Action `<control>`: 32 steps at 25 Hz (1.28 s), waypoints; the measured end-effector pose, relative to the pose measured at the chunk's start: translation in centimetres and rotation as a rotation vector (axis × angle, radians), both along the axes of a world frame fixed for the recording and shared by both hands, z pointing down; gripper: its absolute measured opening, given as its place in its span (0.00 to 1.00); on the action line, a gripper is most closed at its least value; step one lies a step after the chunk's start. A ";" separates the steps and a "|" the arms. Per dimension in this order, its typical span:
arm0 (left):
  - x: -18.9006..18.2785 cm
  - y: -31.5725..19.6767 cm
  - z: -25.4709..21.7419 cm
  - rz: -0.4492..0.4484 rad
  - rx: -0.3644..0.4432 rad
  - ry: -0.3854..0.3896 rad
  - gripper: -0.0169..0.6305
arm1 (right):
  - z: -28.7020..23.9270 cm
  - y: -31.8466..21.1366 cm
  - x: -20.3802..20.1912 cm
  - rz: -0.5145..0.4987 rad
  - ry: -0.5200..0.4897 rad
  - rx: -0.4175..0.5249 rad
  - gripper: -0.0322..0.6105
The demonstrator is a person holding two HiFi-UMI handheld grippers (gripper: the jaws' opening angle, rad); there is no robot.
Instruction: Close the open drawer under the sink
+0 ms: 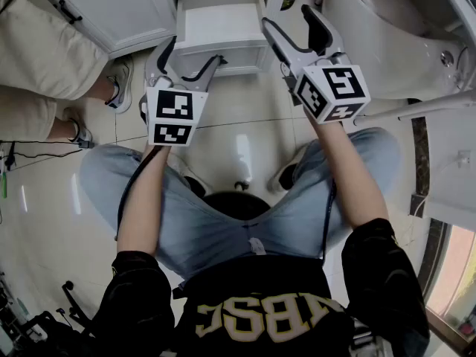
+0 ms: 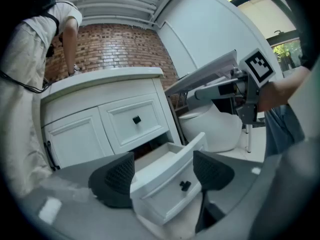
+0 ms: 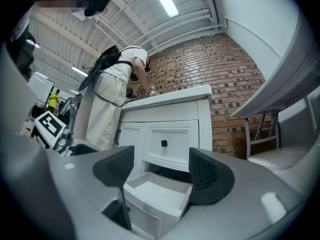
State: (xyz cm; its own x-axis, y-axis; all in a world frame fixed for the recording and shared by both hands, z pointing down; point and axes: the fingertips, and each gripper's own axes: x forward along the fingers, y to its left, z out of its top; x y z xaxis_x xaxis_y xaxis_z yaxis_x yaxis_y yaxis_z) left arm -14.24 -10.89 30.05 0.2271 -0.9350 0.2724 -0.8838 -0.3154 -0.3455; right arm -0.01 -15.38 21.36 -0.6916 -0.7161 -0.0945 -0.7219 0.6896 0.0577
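Observation:
A white lower drawer of the vanity stands pulled out and looks empty inside. The same drawer shows a small black knob on its front; the drawer also appears from above its open box. My left gripper is open, its jaws wide, just short of the drawer front. My left gripper frames that front without touching it. My right gripper is open beside the drawer's right corner. In its own view the right gripper holds nothing.
Above the open drawer is a shut drawer with a black knob. A cabinet door stands to the left, where a person stands at the sink. A white toilet sits to the right. I am seated on a stool.

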 end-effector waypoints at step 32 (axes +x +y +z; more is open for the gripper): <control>3.9 -4.3 16.1 -0.202 -0.626 0.485 0.03 | 3.4 -2.4 -1.5 -0.100 -0.037 -0.135 0.53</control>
